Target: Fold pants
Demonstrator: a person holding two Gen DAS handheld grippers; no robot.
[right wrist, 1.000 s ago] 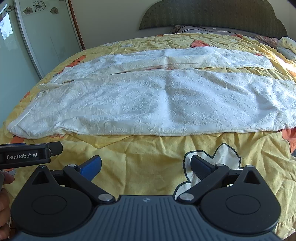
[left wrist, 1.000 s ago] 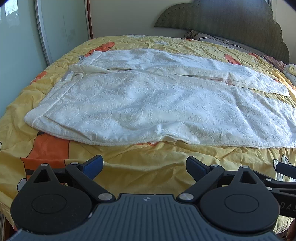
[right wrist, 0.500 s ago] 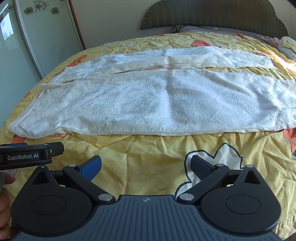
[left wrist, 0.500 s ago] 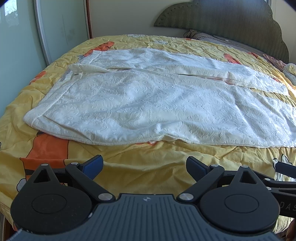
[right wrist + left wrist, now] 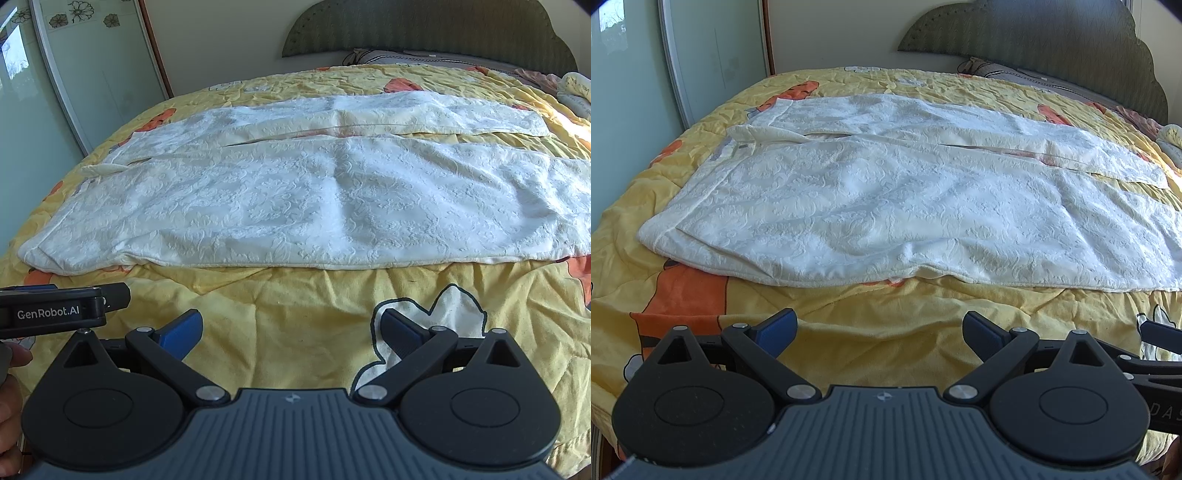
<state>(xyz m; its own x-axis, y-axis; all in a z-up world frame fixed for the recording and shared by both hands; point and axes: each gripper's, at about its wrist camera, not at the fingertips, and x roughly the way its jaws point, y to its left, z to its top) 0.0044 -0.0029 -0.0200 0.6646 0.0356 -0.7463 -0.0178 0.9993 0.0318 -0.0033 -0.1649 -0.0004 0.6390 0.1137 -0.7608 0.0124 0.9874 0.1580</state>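
While you hold both tools low over the near edge of the bed, your left gripper (image 5: 880, 330) has its jaws spread wide with nothing between them, only yellow quilt (image 5: 871, 350) showing in the gap. Far to your left a pale green sliding door (image 5: 624, 92) runs beside the bed. Just past the door side, the waistband end of the white pants (image 5: 886, 206) lies closest to that edge, with the grey inner label turned up near the fly. From there the pants stretch flat across the quilt toward your right, the two legs side by side and slightly apart, the nearer leg wide and lightly rumpled, the farther one narrower. Their near hem line sits well ahead of your fingertips, not touching either tool. Behind them a green padded headboard (image 5: 1034, 40) stands against the wall, with a grey pillow (image 5: 1004, 72) at its foot.

Further right, your right gripper (image 5: 291, 330) is likewise opened wide and empty, poised over a white cartoon patch on the quilt. In its view the left tool's body marked GenRobot.AI pokes in at the left edge, with your left hand (image 5: 11, 398) below it. The leg cuffs end toward the right edge, near the sunlit corner.
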